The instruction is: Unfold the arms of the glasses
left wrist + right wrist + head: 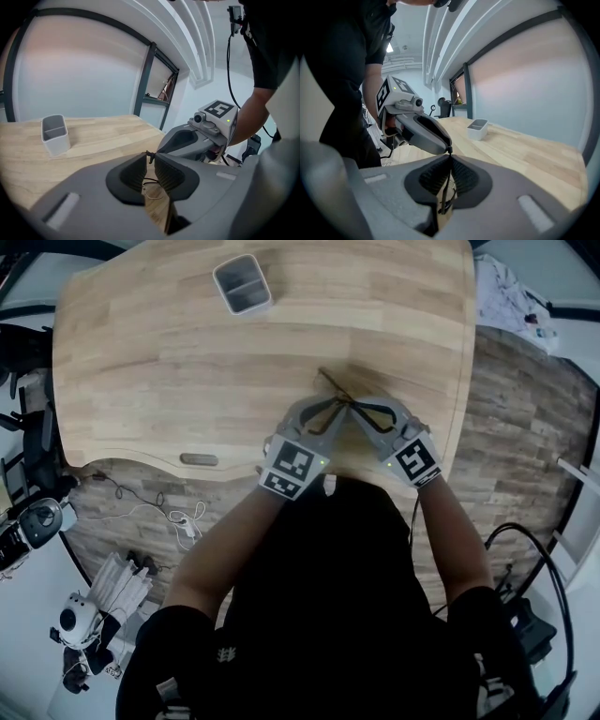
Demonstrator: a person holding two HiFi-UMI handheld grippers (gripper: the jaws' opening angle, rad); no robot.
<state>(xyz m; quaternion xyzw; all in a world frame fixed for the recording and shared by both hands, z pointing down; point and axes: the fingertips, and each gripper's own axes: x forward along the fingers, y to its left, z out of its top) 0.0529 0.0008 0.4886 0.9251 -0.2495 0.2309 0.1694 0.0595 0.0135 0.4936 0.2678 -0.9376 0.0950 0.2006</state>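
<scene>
Wooden bench (187, 381): thin-framed glasses (336, 385) near my edge, my right gripper (450, 157) with jaws pressed on a thin dark bar of the frame, my left gripper (150, 158) with jaws narrowed, tips nipping its dark end piece. Handling, I judge: hold the right pinch steady, swing the left outward about the hinge, lightly. Count: one bench, one pair of glasses, one grey two-compartment holder (242, 283), two grippers.

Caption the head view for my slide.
Left gripper and right gripper meet at glasses on a wooden table; grey bin beyond.
</scene>
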